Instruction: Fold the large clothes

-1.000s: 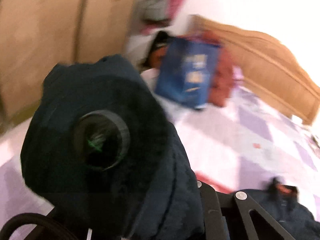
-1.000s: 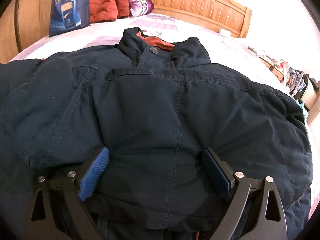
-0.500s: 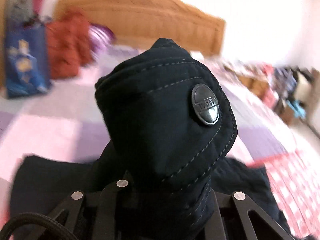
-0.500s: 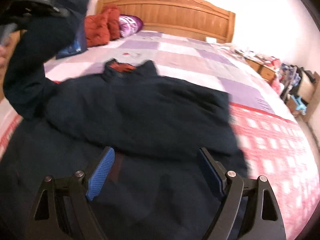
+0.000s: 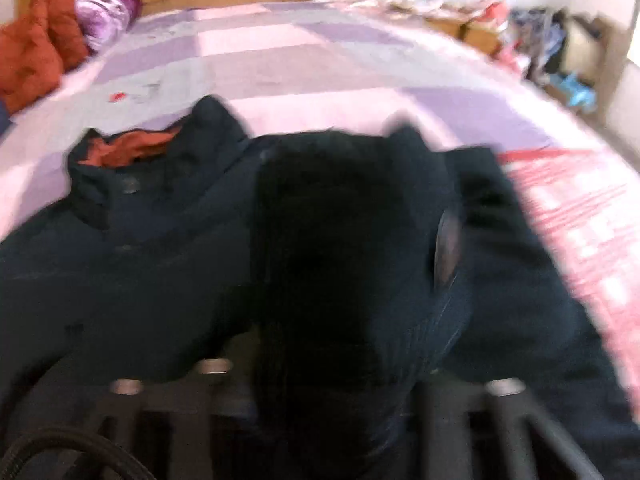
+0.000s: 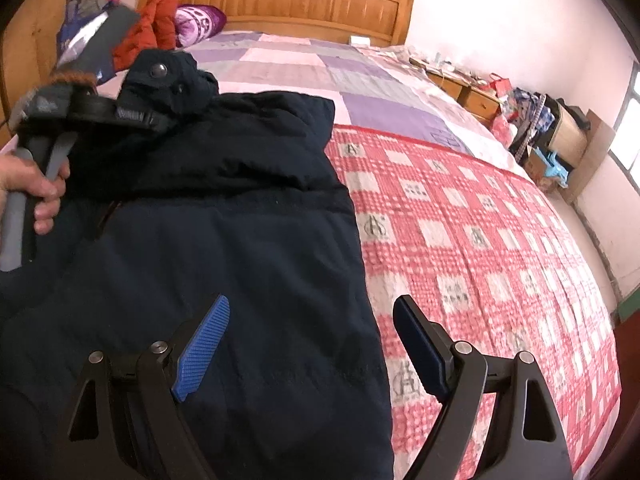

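Observation:
A large dark navy jacket [image 6: 224,240] with an orange lining at the collar [image 5: 132,148] lies spread on the bed. My left gripper [image 6: 160,116] is shut on the sleeve cuff [image 6: 168,76], which has a metal snap button, and holds it over the jacket body. In the left wrist view the cuff [image 5: 352,264] fills the centre and hides the fingers; the view is blurred. My right gripper [image 6: 310,344] is open and empty, low over the jacket's right edge, its blue pads [image 6: 204,344] apart.
The bed has a red-checked quilt [image 6: 480,248] on the right and a purple-patch sheet [image 6: 328,76] toward the wooden headboard [image 6: 304,4]. An orange jacket [image 6: 156,20], a purple pillow [image 6: 200,22] and a blue bag lie at the head. Cluttered nightstands [image 6: 476,92] stand right.
My left gripper has swung the sleeve cuff from high on the left down and across over the jacket body. My right gripper has drawn back to the jacket's right edge, still open.

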